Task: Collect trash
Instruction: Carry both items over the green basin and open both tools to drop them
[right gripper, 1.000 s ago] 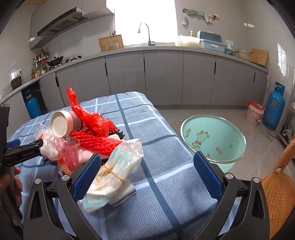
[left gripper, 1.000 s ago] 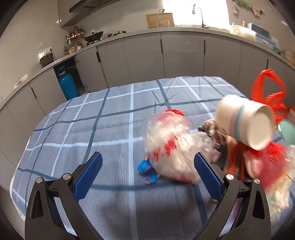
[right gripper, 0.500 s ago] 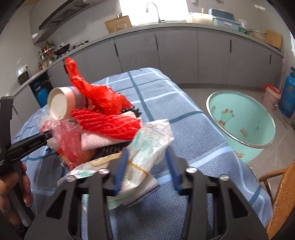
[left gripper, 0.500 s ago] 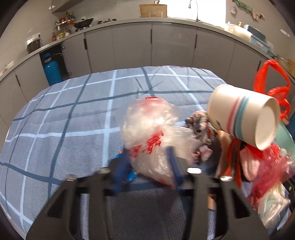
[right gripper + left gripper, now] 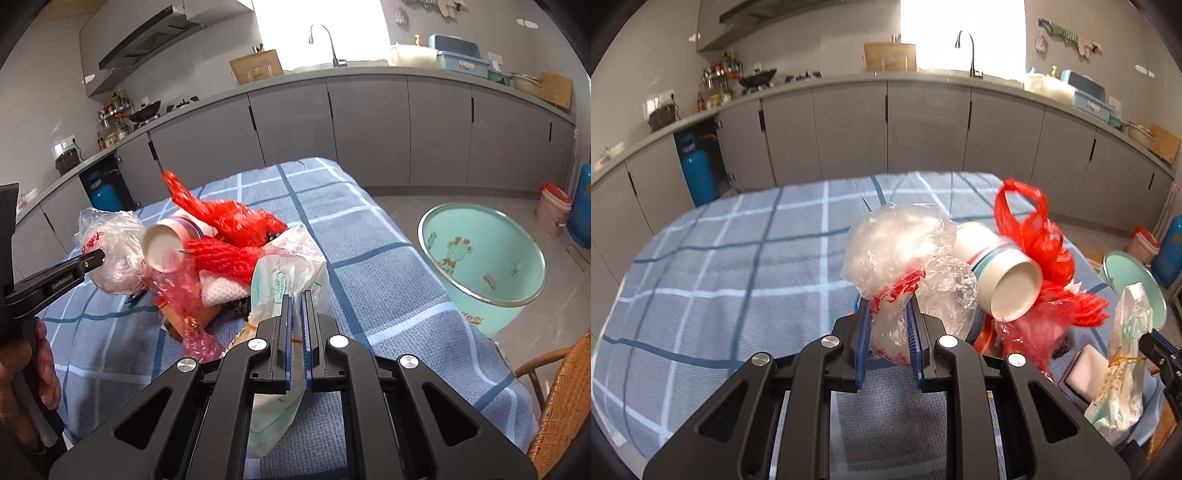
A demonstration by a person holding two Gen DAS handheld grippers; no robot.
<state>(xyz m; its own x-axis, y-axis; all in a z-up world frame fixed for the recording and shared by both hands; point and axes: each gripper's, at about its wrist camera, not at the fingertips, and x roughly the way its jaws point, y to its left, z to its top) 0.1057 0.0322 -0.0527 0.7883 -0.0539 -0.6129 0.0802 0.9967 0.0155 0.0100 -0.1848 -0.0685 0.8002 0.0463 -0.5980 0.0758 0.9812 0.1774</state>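
You are gripping with both tools at once: your left gripper [image 5: 886,339] has just been closing and is now pinching the crumpled clear plastic bag [image 5: 905,258] between its blue pads, while your right gripper [image 5: 296,339] has just been closing too and is now squeezing a thin fold of the white printed wrapper [image 5: 284,273] with its jaws nearly together. Nothing seems to be in the mint-green basin [image 5: 480,258] on the floor yet, which I am judging to be the collection bin, so the job is looking barely begun. Still waiting in the heap on the checked tablecloth [image 5: 738,266] are the paper cup [image 5: 1001,284] lying on its side, the red plastic bag [image 5: 229,218], the red mesh [image 5: 221,258] and a pinkish wrapper [image 5: 184,291]. The pile is sitting near the right-hand table edge, and the basin is standing just beyond that edge, below it. The cloth left of the pile is lying bare, giving you room; a wicker chair [image 5: 561,398] is crowding the near right corner.
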